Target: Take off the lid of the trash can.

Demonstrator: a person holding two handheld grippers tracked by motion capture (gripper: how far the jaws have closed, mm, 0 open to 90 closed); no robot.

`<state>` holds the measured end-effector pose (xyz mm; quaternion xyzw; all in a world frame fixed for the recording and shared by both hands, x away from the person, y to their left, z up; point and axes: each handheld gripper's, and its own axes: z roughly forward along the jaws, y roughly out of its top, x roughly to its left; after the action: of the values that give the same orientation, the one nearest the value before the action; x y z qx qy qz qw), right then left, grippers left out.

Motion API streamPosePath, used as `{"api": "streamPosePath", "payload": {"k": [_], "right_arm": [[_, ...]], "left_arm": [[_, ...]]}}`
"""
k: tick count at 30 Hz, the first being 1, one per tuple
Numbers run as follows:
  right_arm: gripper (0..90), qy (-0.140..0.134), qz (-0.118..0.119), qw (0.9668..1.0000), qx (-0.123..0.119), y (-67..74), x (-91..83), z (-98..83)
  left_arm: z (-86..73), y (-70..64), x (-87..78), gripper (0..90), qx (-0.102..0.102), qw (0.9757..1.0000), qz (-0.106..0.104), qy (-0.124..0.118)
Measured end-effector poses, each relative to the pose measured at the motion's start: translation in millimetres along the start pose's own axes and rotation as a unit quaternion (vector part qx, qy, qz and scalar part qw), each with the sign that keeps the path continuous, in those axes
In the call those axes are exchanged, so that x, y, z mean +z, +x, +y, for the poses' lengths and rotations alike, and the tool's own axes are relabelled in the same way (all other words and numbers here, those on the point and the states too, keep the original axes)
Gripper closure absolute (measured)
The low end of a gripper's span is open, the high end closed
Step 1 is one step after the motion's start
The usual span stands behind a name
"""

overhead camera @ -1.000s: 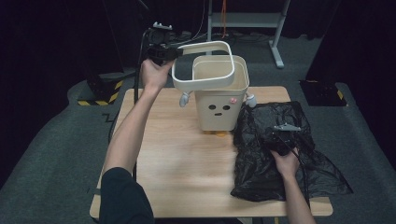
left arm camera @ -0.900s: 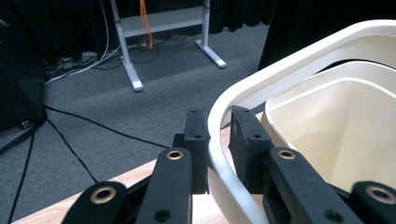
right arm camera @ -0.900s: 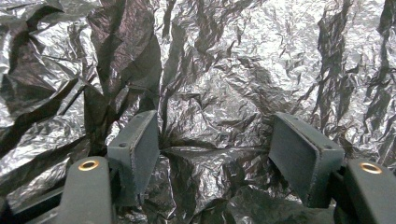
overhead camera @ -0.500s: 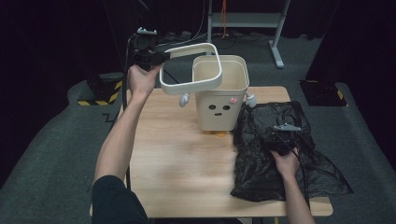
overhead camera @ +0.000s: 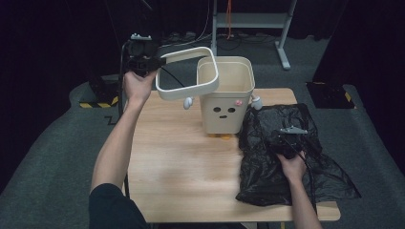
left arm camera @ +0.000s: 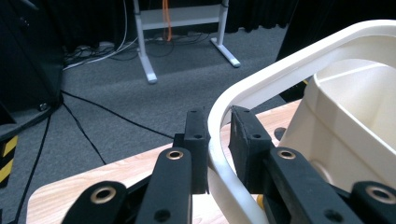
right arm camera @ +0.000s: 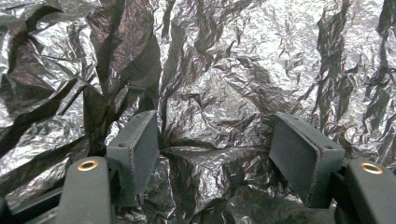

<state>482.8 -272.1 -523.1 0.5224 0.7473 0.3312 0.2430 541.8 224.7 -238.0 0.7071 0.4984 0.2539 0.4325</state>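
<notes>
A cream bin (overhead camera: 225, 95) with a drawn face stands at the back of the wooden table (overhead camera: 181, 162). My left gripper (overhead camera: 160, 61) is shut on the bin's cream rim ring (overhead camera: 187, 75), which hangs tilted in the air to the left of the bin, its right edge over the bin's mouth. In the left gripper view the pads (left arm camera: 197, 140) pinch the ring's (left arm camera: 280, 74) edge. A crumpled black plastic bag (overhead camera: 286, 148) lies on the table's right side. My right gripper (overhead camera: 282, 143) rests on it, open, with the bag (right arm camera: 210, 84) spread between the jaws.
A metal stand's legs (overhead camera: 282, 43) and cables lie on the grey floor behind the table. A yellow-black striped block (overhead camera: 98, 102) sits on the floor at the left. Small pale knobs (overhead camera: 188, 101) stick out beside the bin.
My left gripper has carried the ring to the left and slightly down, off the bin's top. The right gripper has stayed on the bag.
</notes>
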Motion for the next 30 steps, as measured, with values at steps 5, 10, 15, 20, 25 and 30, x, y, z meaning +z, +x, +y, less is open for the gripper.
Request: {"api": "streamPosePath", "payload": {"k": [5, 10, 15, 20, 25, 30], "right_arm": [[32.4, 0.000, 0.000, 1.0000, 0.000, 0.0, -0.1, 0.0], [32.4, 0.000, 0.000, 1.0000, 0.000, 0.0, -0.1, 0.0], [32.4, 0.000, 0.001, 1.0000, 0.000, -0.1, 0.0, -0.1], [32.4, 0.000, 0.001, 1.0000, 0.001, -0.2, 0.0, -0.1], [32.3, 0.000, 0.001, 1.0000, 0.001, -0.1, -0.1, -0.1], [32.3, 0.000, 0.002, 1.0000, 0.002, -0.1, 0.0, -0.1]], "left_arm": [[-3.8, 4.0, -5.1, 77.0, 0.000, 1.0000, 0.007, -0.001], [-6.1, 2.0, -7.2, 76.9, 0.010, 0.9998, 0.014, -0.002], [-10.1, 4.1, -6.7, 76.9, 0.006, 0.9999, 0.016, -0.001], [-12.5, 9.7, -12.0, 76.9, -0.002, 0.9998, 0.019, -0.008], [-16.1, 12.9, -11.6, 76.9, -0.007, 0.9996, 0.025, -0.010], [-18.8, 14.1, -12.9, 76.9, -0.012, 0.9996, 0.022, -0.015]]}}
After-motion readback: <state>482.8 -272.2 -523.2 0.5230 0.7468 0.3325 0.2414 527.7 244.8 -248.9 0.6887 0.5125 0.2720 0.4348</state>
